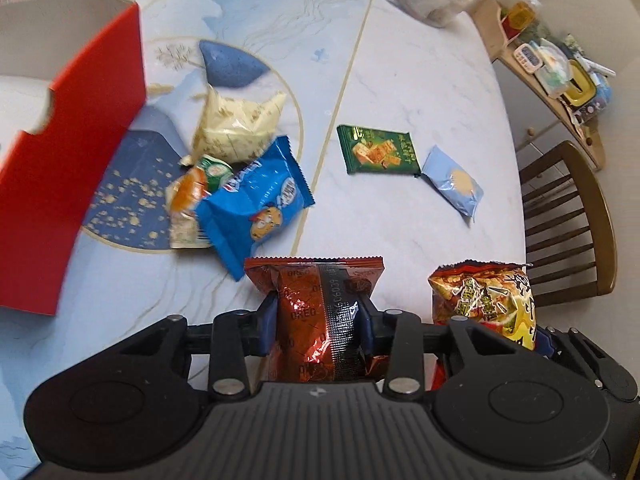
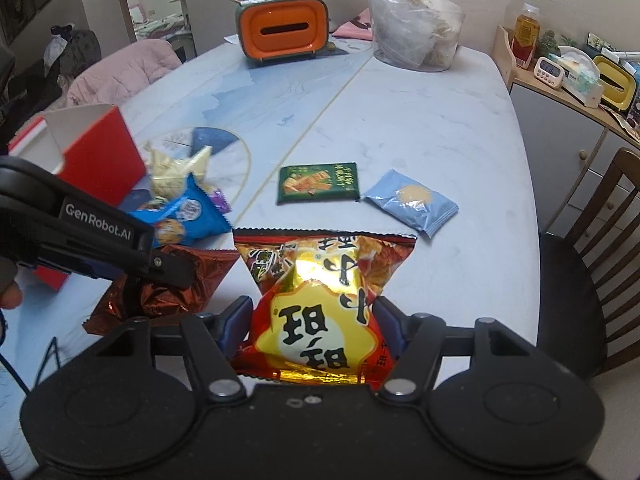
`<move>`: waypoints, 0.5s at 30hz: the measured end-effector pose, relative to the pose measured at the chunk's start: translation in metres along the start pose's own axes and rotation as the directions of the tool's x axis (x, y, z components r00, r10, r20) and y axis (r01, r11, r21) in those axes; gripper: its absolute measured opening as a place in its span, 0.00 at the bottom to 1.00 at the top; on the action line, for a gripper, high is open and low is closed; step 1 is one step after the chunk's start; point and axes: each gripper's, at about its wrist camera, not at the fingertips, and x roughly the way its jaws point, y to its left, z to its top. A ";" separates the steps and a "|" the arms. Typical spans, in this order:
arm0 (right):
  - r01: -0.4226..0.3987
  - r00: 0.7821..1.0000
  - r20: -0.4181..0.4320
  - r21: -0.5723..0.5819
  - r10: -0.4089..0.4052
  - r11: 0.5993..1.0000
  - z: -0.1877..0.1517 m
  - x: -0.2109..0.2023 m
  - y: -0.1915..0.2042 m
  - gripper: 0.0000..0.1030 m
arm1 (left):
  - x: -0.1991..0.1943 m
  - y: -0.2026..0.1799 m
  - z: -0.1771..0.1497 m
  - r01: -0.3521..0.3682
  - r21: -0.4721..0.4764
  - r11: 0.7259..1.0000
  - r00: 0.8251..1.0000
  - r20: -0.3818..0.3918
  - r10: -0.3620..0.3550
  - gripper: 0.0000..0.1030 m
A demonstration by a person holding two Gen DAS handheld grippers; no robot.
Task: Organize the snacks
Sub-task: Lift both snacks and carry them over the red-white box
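Note:
My left gripper point(image 1: 318, 320) is shut on a shiny brown Oreo packet point(image 1: 320, 312), held above the table with its blue pads pressing both sides. Beside it, my right gripper point(image 2: 314, 328) is shut on a red-and-yellow snack bag point(image 2: 316, 312), also lifted. In the right wrist view the left gripper point(image 2: 160, 280) and its Oreo packet point(image 2: 208, 272) show at the left. An open red box point(image 1: 60, 200) stands at the left. Next to it lie a blue packet point(image 1: 256, 204), a cream packet point(image 1: 236, 128) and an orange-green packet point(image 1: 196, 188).
A green packet point(image 2: 318, 182) and a light blue packet point(image 2: 412, 204) lie mid-table. At the far end stand an orange tissue holder point(image 2: 282, 32) and a clear plastic bag point(image 2: 416, 20). A wooden chair point(image 2: 592, 240) and a cluttered cabinet point(image 2: 568, 76) flank the right edge.

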 end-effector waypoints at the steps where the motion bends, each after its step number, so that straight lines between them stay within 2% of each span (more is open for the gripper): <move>1: -0.003 1.000 0.003 0.000 0.003 1.000 0.000 -0.004 0.003 0.63 | -0.005 0.002 -0.001 0.002 0.008 1.000 1.000 0.006 -0.002 0.37; 9: -0.021 0.999 0.035 -0.002 0.022 1.000 0.007 -0.036 0.035 0.63 | -0.048 0.020 -0.005 -0.027 0.065 0.997 0.999 0.049 0.023 0.37; 15: -0.046 0.997 0.065 -0.014 0.047 0.999 0.018 -0.054 0.067 0.63 | -0.082 0.043 -0.004 -0.048 0.113 0.992 0.993 0.114 0.035 0.37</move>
